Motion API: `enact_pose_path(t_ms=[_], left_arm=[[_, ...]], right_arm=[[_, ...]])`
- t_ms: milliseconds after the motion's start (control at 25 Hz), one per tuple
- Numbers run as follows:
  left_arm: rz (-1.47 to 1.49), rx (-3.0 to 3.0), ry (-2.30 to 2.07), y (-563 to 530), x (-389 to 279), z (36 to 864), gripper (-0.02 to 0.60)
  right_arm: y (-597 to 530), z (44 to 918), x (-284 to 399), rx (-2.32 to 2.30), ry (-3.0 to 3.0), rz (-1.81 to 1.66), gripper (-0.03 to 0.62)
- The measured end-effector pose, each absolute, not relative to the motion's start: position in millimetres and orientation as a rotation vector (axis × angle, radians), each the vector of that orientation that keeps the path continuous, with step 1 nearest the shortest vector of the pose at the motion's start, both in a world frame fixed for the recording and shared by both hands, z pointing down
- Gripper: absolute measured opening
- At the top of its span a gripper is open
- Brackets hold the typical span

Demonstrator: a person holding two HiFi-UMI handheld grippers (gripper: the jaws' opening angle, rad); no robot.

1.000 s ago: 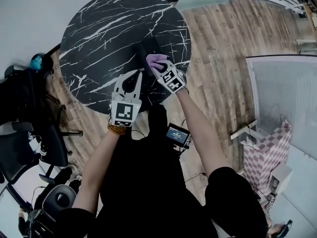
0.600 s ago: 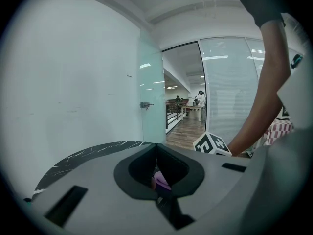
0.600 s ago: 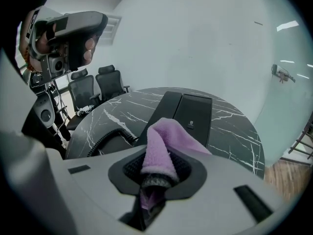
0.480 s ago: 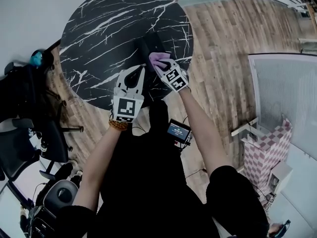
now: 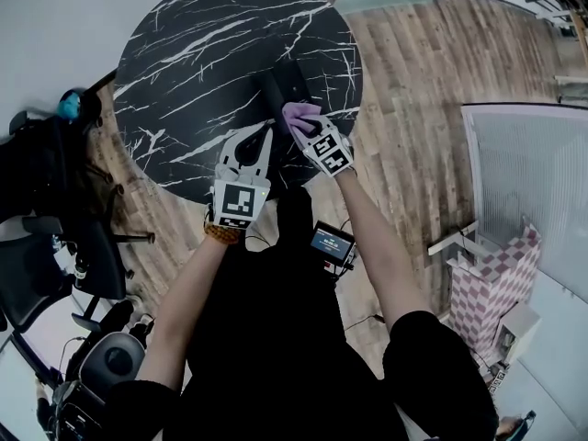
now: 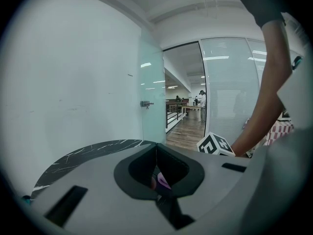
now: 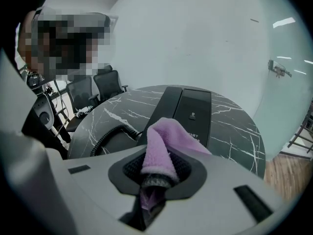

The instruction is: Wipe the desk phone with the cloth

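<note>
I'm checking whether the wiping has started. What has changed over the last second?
Nothing clearly moved; only the head view drifted a little. The right tool remains shut on the purple cloth, held at the near end of the desk phone on the table. The left tool remains shut and empty beside it.

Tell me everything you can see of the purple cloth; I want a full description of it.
The cloth is light purple, soft and fleecy-looking, folded into a thick bunch. The right gripper is shut on its lower part, so the fold sticks out ahead of the jaws. It hangs over the near end of the black desk phone; whether they touch is unclear.
</note>
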State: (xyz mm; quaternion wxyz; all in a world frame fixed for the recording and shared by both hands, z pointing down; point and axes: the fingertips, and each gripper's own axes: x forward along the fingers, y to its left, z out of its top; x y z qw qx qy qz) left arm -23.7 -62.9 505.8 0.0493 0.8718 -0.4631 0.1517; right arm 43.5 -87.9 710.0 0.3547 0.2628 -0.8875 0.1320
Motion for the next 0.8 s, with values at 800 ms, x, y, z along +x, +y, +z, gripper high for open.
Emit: enact_pose_path(t_ms=[800], left_arm=[[0.417,2.618,-1.405,-53.3,-22.8,509.1,0.014]], right_arm=[[-81.0,718.5,52.4,0.751,-2.286,0.439,0.072]])
